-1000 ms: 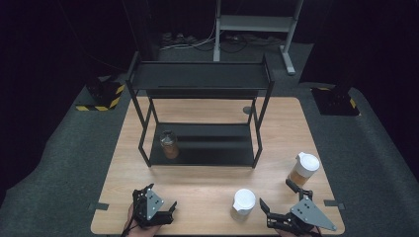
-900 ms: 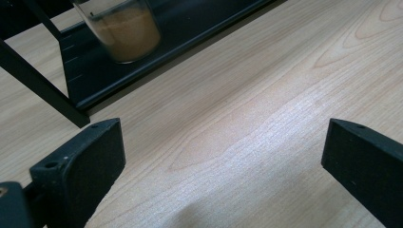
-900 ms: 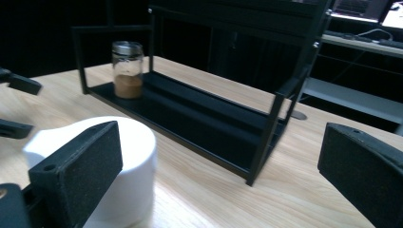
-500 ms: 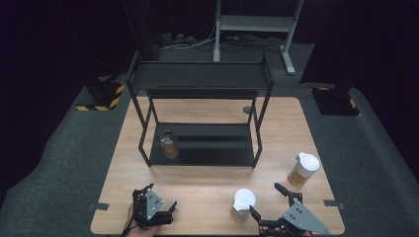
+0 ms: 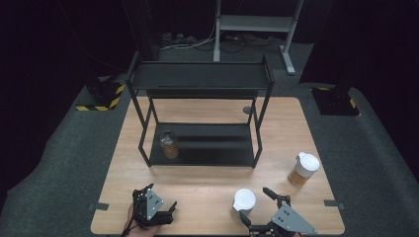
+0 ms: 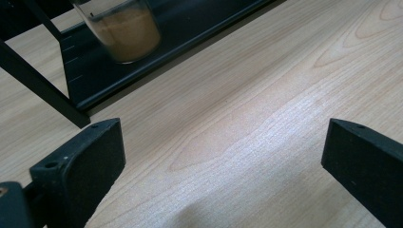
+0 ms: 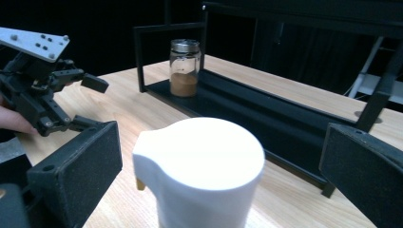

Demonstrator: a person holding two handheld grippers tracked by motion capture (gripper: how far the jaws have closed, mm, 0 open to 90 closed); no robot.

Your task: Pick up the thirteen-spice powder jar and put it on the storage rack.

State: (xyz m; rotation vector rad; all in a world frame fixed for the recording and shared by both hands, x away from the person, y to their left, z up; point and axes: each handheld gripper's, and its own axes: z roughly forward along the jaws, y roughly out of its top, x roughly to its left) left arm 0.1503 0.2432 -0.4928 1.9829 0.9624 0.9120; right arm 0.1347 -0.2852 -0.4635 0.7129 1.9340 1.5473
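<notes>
Right gripper view puts the white-lidded jar [image 7: 202, 173] at the bottom centre of the frame, between the two black jaws of the right gripper [image 7: 223, 190]; the jaws stand wide apart on both sides of it and I cannot see them touching it, so this gripper holds nothing. In the high view the same jar [image 5: 243, 203] stands on the wooden table [image 5: 207, 182] in the lower middle of the frame, just to the left of the right gripper [image 5: 267, 207], which sits at the bottom edge, right of centre. The left gripper [image 5: 168, 210] is in the lower left of the high view, held by a hand [image 5: 133, 219]; in the left gripper view its jaws are also spread wide over bare wood, with nothing between them. Higher in the high view, in the middle of the frame, stands a black two-level rack [image 5: 200, 79]. On its lower shelf, at the left end, there is a glass jar with a metal cap [image 5: 169, 143] and brown powder inside; this jar appears at the upper left of the left gripper view [image 6: 126, 33] and at the upper centre of the right gripper view [image 7: 184, 67]. A second white-lidded jar with brown content [image 5: 303, 169] stands at the right side of the high view, well apart from the first one. Around the table the grey floor [image 5: 64, 177] is visible.
</notes>
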